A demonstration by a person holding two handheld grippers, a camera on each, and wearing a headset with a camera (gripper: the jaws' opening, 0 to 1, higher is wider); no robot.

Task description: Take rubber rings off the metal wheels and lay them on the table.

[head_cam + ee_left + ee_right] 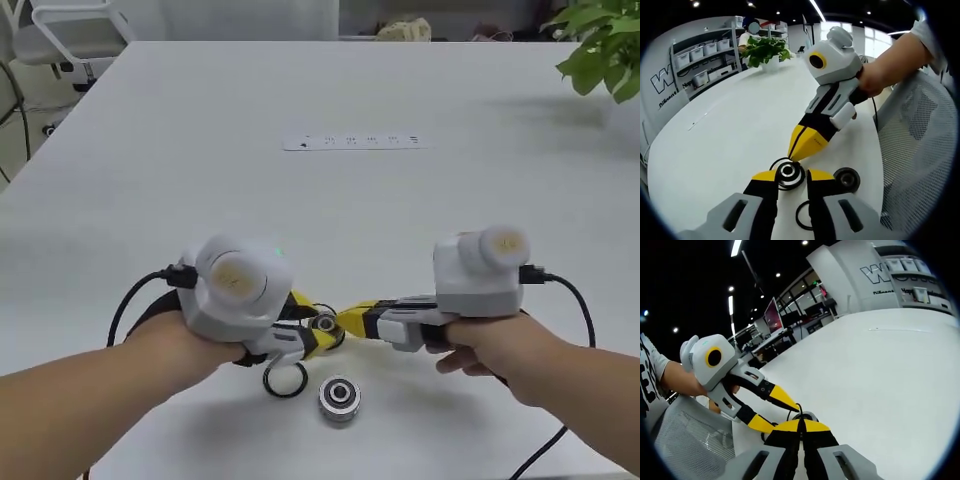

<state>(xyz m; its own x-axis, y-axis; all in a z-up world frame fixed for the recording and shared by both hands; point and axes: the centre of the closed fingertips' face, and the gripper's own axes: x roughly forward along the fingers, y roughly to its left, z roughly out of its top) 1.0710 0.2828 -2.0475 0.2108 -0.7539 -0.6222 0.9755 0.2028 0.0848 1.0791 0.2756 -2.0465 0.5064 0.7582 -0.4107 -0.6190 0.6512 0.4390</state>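
Two grips: left gripper [790, 175] clamps the wheel [787, 171], right gripper [801, 424] is pinched shut on its ring [775, 163]. I'd peel slowly toward 3 o'clock, holding my left steady.

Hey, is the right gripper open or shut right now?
Shut: right gripper jaws press together, pinching the rubber ring at the held wheel.

Black rubber ring [285, 396], silver wheel [339, 397], white table [320, 220]
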